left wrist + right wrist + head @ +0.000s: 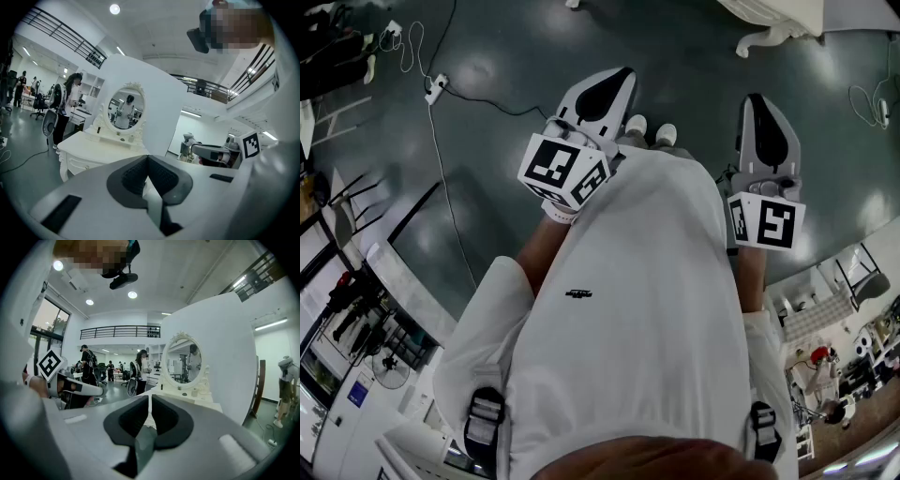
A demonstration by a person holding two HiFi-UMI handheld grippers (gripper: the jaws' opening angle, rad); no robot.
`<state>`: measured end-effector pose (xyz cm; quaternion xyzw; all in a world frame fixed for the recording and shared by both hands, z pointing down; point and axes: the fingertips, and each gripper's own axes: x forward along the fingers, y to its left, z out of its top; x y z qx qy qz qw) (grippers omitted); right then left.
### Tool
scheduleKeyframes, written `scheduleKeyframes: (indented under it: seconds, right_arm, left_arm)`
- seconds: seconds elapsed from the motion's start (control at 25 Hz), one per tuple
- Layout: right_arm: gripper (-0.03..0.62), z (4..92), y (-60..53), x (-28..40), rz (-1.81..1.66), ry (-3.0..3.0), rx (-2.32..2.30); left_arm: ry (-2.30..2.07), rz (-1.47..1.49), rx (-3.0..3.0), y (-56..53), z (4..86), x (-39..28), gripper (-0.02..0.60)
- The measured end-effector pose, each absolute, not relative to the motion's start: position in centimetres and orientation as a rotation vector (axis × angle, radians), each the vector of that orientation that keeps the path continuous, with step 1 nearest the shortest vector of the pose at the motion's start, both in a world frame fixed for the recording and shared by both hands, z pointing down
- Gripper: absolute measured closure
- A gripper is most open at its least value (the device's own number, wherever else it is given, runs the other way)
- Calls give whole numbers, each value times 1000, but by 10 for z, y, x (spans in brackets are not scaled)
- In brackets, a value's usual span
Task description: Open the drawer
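Big open hall with a dark shiny floor (675, 56), railed balconies up high and round ceiling lights. A white carved-wood dressing table (77, 152) stood ahead of both claws, with an oval mirror in a frilly white frame (125, 108) on top and a tall plain white panel (159, 108) right behind it. The white drawer with a small knob (84, 165) sat in the table's front, looked pushed fully in, and was well apart from either claw. It only showed in the left gripper view.

The grey-and-white left gripper (147, 159) had its dark pads pressed together with nothing between them. The matching right gripper (150, 401) was the same deal, closed up and empty. Both were held out in mid-air in front of the person's white shirt (637, 309), side by side. A few people stood around in the background, and a white power strip with cables (436, 89) lay on the floor.
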<state>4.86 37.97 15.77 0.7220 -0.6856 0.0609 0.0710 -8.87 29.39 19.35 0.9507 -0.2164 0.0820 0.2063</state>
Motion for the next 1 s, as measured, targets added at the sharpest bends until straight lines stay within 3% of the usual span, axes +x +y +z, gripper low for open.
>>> scheduleKeyframes:
  seconds: [1.0]
  right_arm:
    - [585, 194, 454, 102, 143, -2243, 2080]
  left_arm:
    - [-844, 301, 2603, 366, 200, -65, 572]
